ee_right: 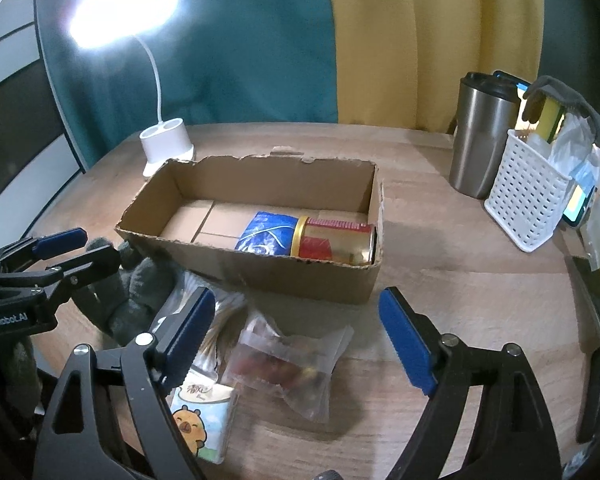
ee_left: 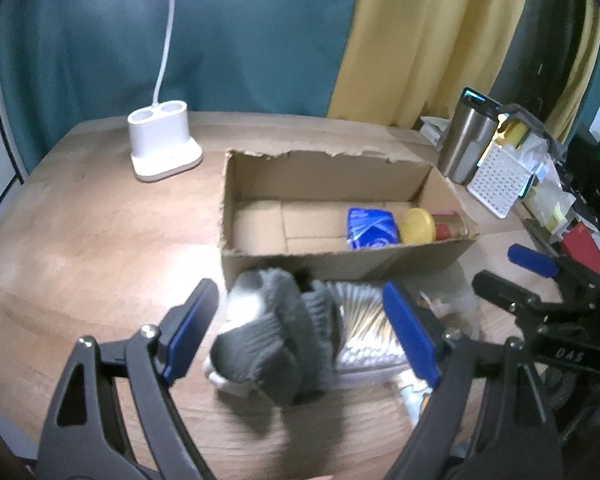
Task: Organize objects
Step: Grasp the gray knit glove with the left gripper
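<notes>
— Where are the things to sort?
— A grey glove (ee_left: pixel 276 336) lies on the worktop (ee_left: pixel 100 248) before the cardboard box (ee_left: pixel 332 184), between the left gripper (ee_left: pixel 300 336)'s spread fingers, untouched.
— The right gripper (ee_right: pixel 296 340)?
— Fingers spread over a clear snack bag (ee_right: pixel 296 364); nothing is gripped.

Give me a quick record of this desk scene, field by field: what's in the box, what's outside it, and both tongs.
box: torn brown cardboard box
inside: blue packet; yellow-lidded gold and red can, lying down
outside: grey knit glove; clear snack bag; cartoon tissue pack
left tongs: open, around glove
right tongs: open, over snack bag
</notes>
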The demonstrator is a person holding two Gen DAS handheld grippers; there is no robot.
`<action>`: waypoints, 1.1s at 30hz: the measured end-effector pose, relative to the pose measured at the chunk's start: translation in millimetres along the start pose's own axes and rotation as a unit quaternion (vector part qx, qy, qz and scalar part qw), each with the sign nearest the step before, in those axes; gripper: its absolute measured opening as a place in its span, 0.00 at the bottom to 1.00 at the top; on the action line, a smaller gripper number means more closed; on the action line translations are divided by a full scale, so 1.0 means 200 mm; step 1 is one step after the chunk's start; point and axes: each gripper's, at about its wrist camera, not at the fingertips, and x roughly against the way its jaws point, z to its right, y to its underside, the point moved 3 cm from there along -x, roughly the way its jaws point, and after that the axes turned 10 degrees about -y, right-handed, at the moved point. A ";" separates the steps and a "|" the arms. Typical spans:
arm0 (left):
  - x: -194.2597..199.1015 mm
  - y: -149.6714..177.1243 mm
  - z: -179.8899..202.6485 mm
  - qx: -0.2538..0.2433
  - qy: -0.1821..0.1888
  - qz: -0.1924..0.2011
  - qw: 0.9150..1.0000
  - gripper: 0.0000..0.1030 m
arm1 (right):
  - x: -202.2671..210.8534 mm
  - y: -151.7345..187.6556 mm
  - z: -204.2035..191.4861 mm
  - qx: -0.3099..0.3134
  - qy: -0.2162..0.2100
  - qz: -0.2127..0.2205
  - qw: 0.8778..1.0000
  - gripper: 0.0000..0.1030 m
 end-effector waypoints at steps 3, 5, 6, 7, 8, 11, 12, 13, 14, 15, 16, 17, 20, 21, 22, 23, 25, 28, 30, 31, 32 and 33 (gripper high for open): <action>-0.01 0.03 -0.02 0.001 -0.006 -0.006 1.000 0.83 | -0.01 0.01 -0.01 0.002 0.001 -0.005 1.000 0.84; -0.03 0.05 -0.02 -0.001 -0.009 -0.011 1.000 0.83 | -0.02 0.02 -0.01 0.002 0.001 -0.008 1.000 0.84; -0.04 0.06 -0.03 -0.002 -0.010 -0.015 1.000 0.83 | -0.02 0.03 -0.01 0.001 0.000 -0.009 1.000 0.84; -0.04 0.07 -0.03 -0.002 -0.010 -0.017 1.000 0.83 | -0.03 0.03 -0.02 0.001 0.000 -0.011 1.000 0.84; -0.05 0.08 -0.03 -0.003 -0.010 -0.018 1.000 0.83 | -0.03 0.04 -0.01 0.000 0.000 -0.013 1.000 0.84; -0.07 0.09 -0.02 -0.007 -0.011 -0.021 1.000 0.83 | -0.05 0.06 -0.01 -0.001 0.000 -0.018 1.000 0.84; -0.07 0.09 -0.02 -0.010 -0.012 -0.022 1.000 0.83 | -0.05 0.06 -0.01 -0.002 0.000 -0.019 1.000 0.84; -0.07 0.09 -0.02 -0.012 -0.012 -0.021 1.000 0.83 | -0.05 0.06 -0.01 -0.003 0.001 -0.020 1.000 0.84; -0.07 0.09 -0.01 -0.015 -0.009 -0.016 1.000 0.83 | -0.06 0.07 -0.01 -0.004 0.001 -0.022 1.000 0.84; -0.06 0.09 0.00 -0.019 -0.007 -0.012 1.000 0.83 | -0.06 0.07 0.00 -0.005 0.001 -0.024 1.000 0.84; -0.06 0.09 0.01 -0.026 -0.006 -0.006 1.000 0.83 | -0.07 0.07 0.00 -0.006 0.002 -0.026 1.000 0.84; -0.06 0.09 0.03 -0.033 -0.005 -0.001 0.999 0.83 | -0.07 0.08 0.00 -0.007 0.002 -0.027 1.000 0.84; -0.08 0.10 0.05 -0.046 -0.002 0.000 0.999 0.79 | -0.08 0.08 0.01 -0.011 0.003 -0.030 0.999 0.84; -0.08 0.10 0.05 -0.048 -0.002 -0.002 0.999 0.72 | -0.09 0.08 0.02 -0.012 0.003 -0.031 0.999 0.84; -0.09 0.11 0.04 -0.048 -0.005 -0.005 0.999 0.67 | -0.09 0.08 0.02 -0.013 0.003 -0.032 0.999 0.84; -0.10 0.11 0.03 -0.047 -0.007 -0.006 0.999 0.65 | -0.09 0.08 0.02 -0.013 0.003 -0.032 0.999 0.84; -0.11 0.12 0.01 -0.046 -0.010 -0.007 0.999 0.52 | -0.10 0.08 0.03 -0.014 0.004 -0.034 0.999 0.84; -0.08 0.13 0.02 -0.060 -0.005 0.003 0.998 0.50 | -0.12 0.10 0.04 -0.018 0.005 -0.040 0.999 0.84; -0.06 0.14 0.03 -0.069 0.004 0.011 0.998 0.49 | -0.13 0.10 0.05 -0.021 0.004 -0.042 0.999 0.84; -0.06 0.14 0.05 -0.073 0.008 0.010 0.997 0.48 | -0.13 0.11 0.05 -0.022 0.004 -0.042 0.999 0.84; -0.06 0.15 0.06 -0.078 0.011 0.010 0.997 0.46 | -0.13 0.11 0.06 -0.023 0.004 -0.043 0.999 0.84; -0.06 0.15 0.08 -0.084 0.013 0.010 0.996 0.44 | -0.14 0.11 0.06 -0.023 0.004 -0.043 0.999 0.84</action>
